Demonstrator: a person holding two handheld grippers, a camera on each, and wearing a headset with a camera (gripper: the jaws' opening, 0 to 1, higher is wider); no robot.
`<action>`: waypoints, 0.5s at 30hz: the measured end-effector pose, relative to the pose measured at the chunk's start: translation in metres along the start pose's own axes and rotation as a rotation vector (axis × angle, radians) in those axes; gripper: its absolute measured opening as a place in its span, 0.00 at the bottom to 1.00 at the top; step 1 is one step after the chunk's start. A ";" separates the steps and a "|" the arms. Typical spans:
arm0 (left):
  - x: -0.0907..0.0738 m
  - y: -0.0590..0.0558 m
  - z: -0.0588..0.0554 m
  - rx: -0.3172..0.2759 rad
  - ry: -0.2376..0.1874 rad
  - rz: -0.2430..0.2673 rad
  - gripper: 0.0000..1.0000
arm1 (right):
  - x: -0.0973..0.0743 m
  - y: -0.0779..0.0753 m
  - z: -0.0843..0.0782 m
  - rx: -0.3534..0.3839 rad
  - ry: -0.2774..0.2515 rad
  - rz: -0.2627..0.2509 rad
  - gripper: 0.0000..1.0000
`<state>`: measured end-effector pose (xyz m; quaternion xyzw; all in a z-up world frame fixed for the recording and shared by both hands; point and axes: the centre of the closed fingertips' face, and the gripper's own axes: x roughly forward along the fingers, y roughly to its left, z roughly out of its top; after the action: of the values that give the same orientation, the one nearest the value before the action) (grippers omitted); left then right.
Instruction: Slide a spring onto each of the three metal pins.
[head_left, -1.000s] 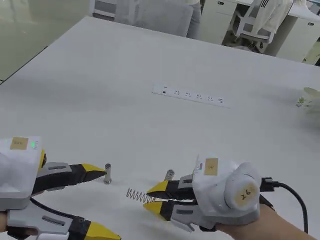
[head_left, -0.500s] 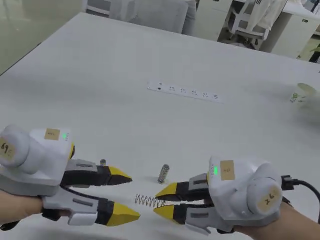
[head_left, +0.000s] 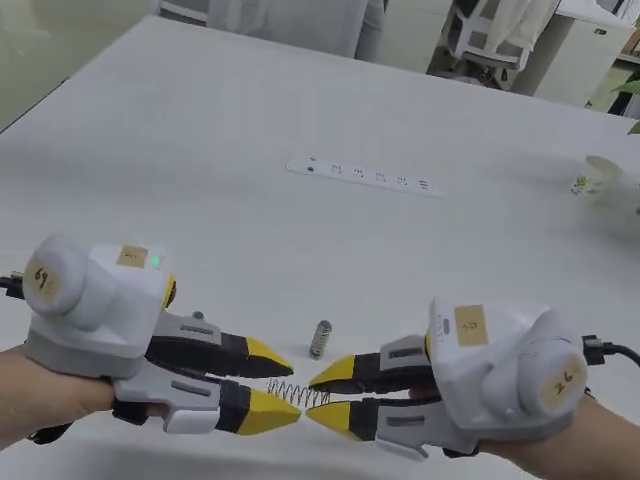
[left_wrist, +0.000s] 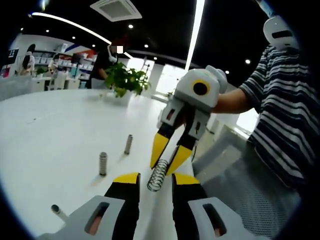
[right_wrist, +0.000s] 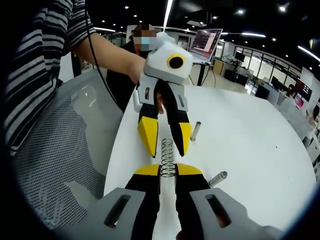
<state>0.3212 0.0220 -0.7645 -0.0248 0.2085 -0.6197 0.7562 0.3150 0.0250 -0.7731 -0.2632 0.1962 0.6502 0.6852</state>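
A slim coil spring (right_wrist: 167, 156) hangs in the air between two hand-held grippers that meet tip to tip over a white counter (head_left: 300, 230). The right gripper (right_wrist: 168, 171) has its jaws drawn nearly together and pinching the spring's near end. The rest of the coil sticks straight out ahead of them. The left gripper (left_wrist: 156, 179) faces it with its jaws partly open. They straddle the spring's free end with a little space on each side and do not appear to squeeze it.

Three pins stand ahead of the left jaws and off to their left. A bare pin (left_wrist: 128, 144) is farthest. A loaded pin (left_wrist: 103, 163), already wearing a spring, is nearer. A third pin (left_wrist: 57, 210) is close beside the left jaw, and its detail is too small to read.

The spring looks very light, thin-wired and bendy. It would likely sag, buckle or flick away under a hard or off-centre squeeze. The safest hold seems to be a gentle pinch across the last few coils at one end. That leaves the other end's bore open and in line to slide over a pin.
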 end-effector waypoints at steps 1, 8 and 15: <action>0.000 0.000 0.000 -0.001 -0.001 -0.003 0.14 | 0.000 0.000 0.000 0.001 -0.001 0.001 0.08; 0.001 -0.003 0.002 0.032 -0.010 -0.021 0.05 | -0.001 0.000 0.003 0.002 -0.013 0.010 0.07; 0.001 -0.004 0.003 0.069 -0.018 -0.032 0.03 | -0.002 -0.001 0.003 0.007 -0.014 0.010 0.07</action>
<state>0.3184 0.0195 -0.7612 -0.0076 0.1797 -0.6384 0.7484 0.3156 0.0253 -0.7700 -0.2554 0.1951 0.6547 0.6842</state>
